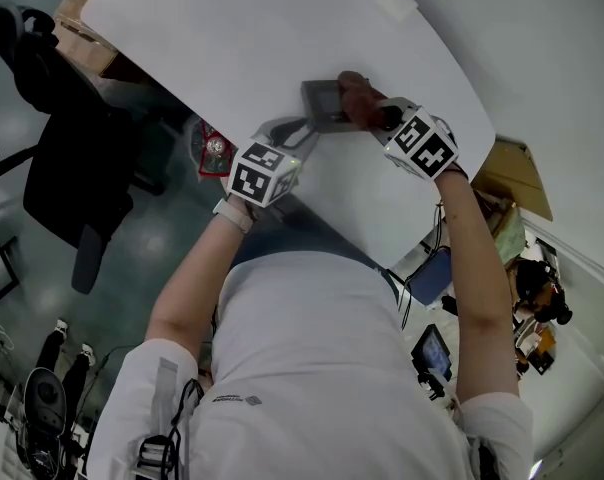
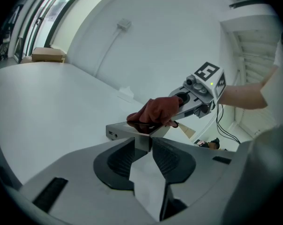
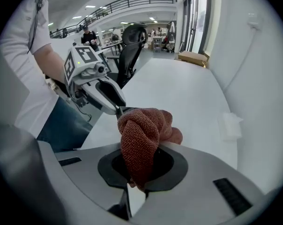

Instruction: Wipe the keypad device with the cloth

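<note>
A grey keypad device (image 1: 325, 104) lies on the white table (image 1: 262, 28). My left gripper (image 1: 304, 133) is shut on the device's near corner (image 2: 142, 137), its jaws closed on the grey edge. My right gripper (image 1: 367, 108) is shut on a rust-red cloth (image 3: 142, 134), which bunches between its jaws and hides most of the device from that view. In the left gripper view the cloth (image 2: 155, 112) rests on the device's top face (image 2: 127, 130), with the right gripper (image 2: 179, 104) right behind it.
A black office chair (image 1: 67, 158) stands to the left of the table. A cardboard box (image 2: 47, 55) sits at the table's far end. A small white object (image 3: 229, 125) lies by the wall. Cables and clutter (image 1: 437, 353) are on the floor at right.
</note>
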